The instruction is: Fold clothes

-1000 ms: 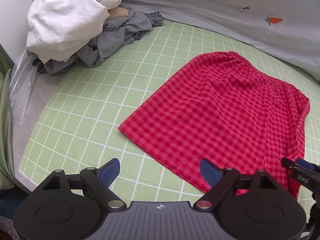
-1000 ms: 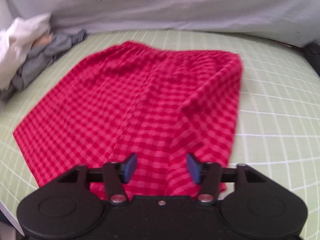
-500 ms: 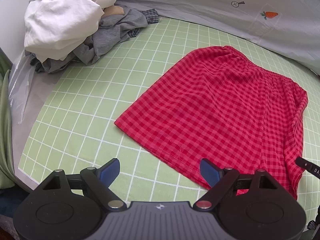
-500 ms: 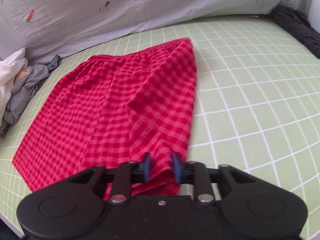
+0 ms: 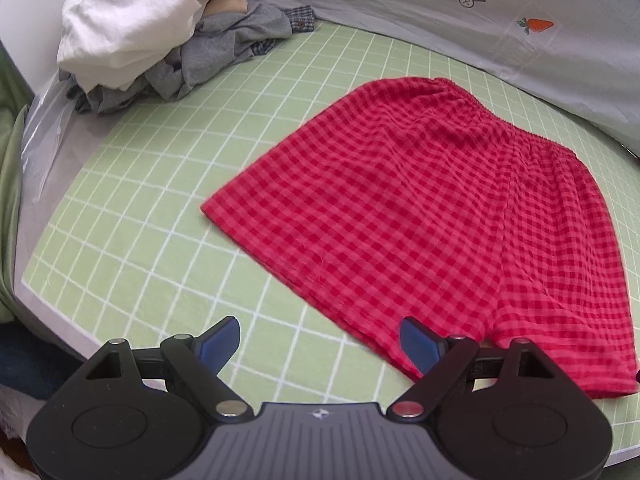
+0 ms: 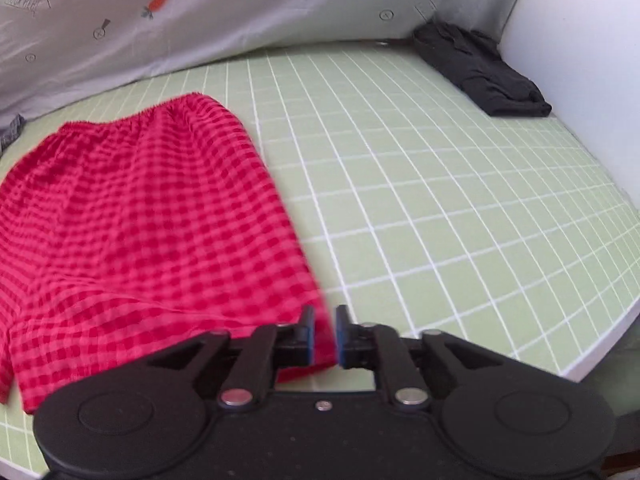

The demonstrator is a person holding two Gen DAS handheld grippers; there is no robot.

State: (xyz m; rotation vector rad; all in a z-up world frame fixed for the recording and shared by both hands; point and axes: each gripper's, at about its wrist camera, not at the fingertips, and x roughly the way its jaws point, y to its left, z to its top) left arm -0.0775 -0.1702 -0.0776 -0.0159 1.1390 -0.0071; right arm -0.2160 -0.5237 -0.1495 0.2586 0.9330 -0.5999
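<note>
Left gripper (image 5: 320, 340) wide open, nothing held; red checked shorts (image 5: 420, 208) lie flat just ahead-right on green grid mat (image 5: 160, 200). Right gripper (image 6: 322, 334) nearly closed, pinching shorts' hem corner.

One red checked shorts (image 5: 424, 208), one heap of unfolded clothes (image 5: 160, 36). One folded dark garment (image 6: 484, 76). Two grippers: left (image 5: 320, 340), right (image 6: 322, 334).

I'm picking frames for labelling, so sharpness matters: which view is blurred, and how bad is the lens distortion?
Right wrist view: the red checked shorts are motion-smeared, worst near the fingers; the black garment is soft too. Left wrist view: shorts and clothes pile are sharp. Both views: fisheye bends the green grid mat, corners vignetted.
</note>
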